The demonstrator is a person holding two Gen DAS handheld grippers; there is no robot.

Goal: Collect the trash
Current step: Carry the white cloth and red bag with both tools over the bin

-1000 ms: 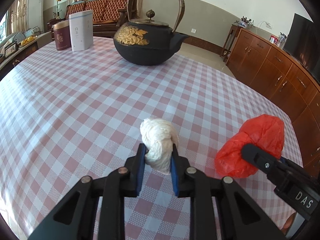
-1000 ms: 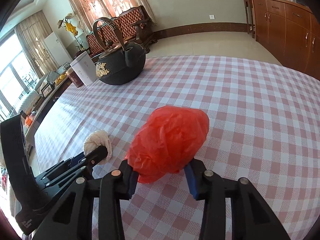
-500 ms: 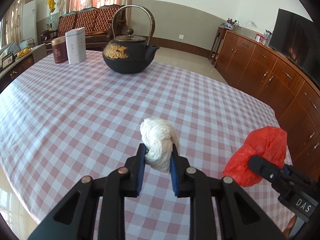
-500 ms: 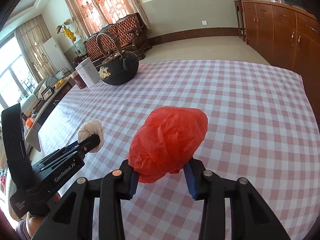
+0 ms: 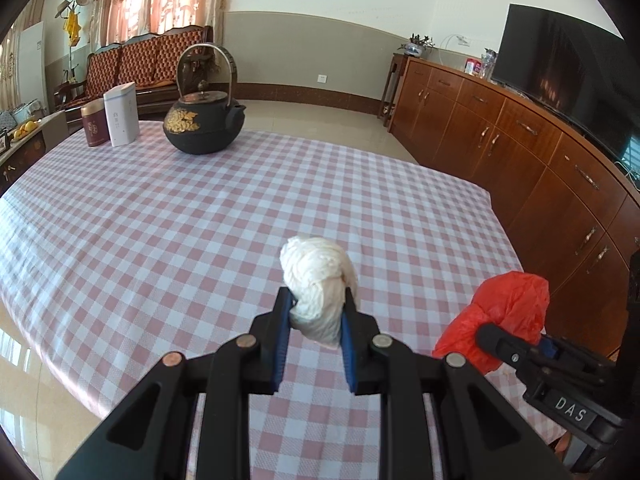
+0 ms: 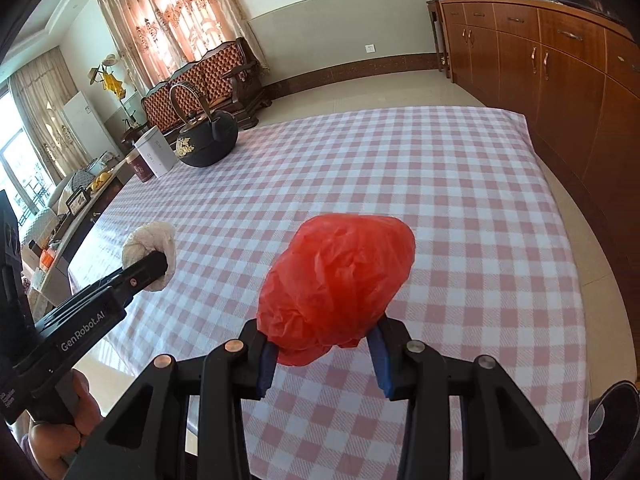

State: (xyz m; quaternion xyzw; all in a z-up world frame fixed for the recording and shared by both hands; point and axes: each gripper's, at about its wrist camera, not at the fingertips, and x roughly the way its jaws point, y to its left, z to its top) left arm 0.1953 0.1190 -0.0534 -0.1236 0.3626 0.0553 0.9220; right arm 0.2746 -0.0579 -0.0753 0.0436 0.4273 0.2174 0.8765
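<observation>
I am looking across a pink checked table point(image 5: 168, 216) toward a wooden sofa point(image 5: 148, 60) sitting under glowing curtained windows point(image 6: 180, 20). A brown cabinet run point(image 5: 520, 148) is lining the wall off the table's right edge, and daylight is shining on the pale tiled floor point(image 6: 392, 88).

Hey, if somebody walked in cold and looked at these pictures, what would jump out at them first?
Probably the crumpled red plastic bag pinched in the right gripper, bright against the pink checked tablecloth. Next, the wad of white tissue clamped in the left gripper, held above the table. At the far end stands a black cast-iron teapot with gold flowers, beside two tea tins.
</observation>
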